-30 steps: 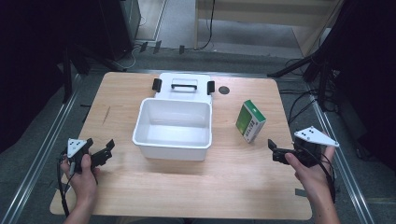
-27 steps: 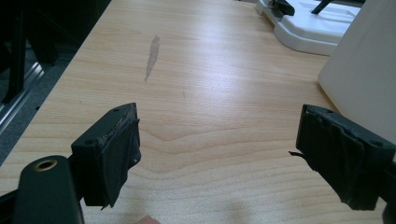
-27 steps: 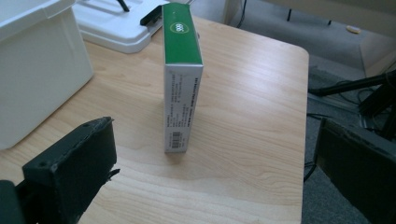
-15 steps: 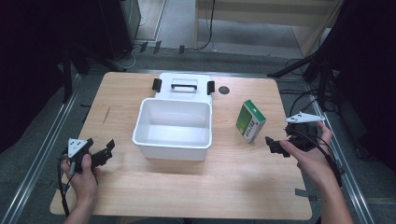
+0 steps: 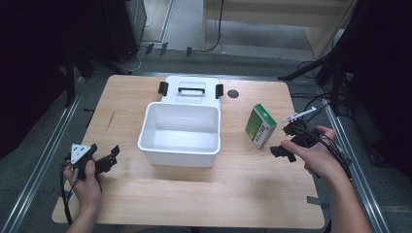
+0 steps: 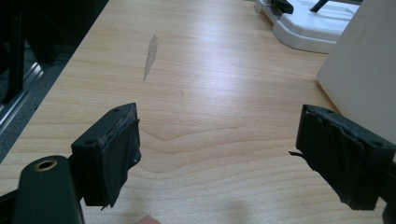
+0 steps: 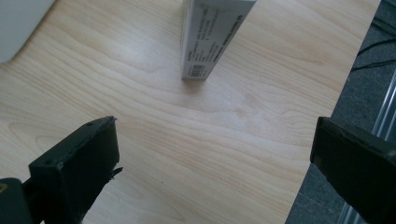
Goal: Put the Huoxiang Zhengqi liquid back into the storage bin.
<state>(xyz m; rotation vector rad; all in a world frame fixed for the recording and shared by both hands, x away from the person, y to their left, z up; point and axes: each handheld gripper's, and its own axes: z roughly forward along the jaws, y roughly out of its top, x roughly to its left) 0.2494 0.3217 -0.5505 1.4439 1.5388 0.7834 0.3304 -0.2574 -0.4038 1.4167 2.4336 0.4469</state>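
1. We start with the wooden table [image 5: 194, 204], pale grain, with a dark scuff [image 6: 150, 56] on its left part.
2. In the middle sits the white bin [image 5: 180, 133], open at the top, nothing in it that we can see.
3. Just behind the bin, touching its far edge, lies the white lid [image 5: 190, 87], flat, handle up, a black clasp at each end.
4. Right of the bin, standing clear of it, is the green and white box [image 5: 260, 126], upright on the table; the right gripper view shows its grey printed side with a barcode low down.
5. Our right gripper [image 5: 286, 141] is just beside that box, on its right, pointed at it. Its jaws are spread wide, nothing between them, the box standing beyond them.
6. Our left gripper [image 5: 108, 158] is near the table's front left, well apart from the box. Its jaws are also spread wide over bare wood, the bin wall just off to one side.
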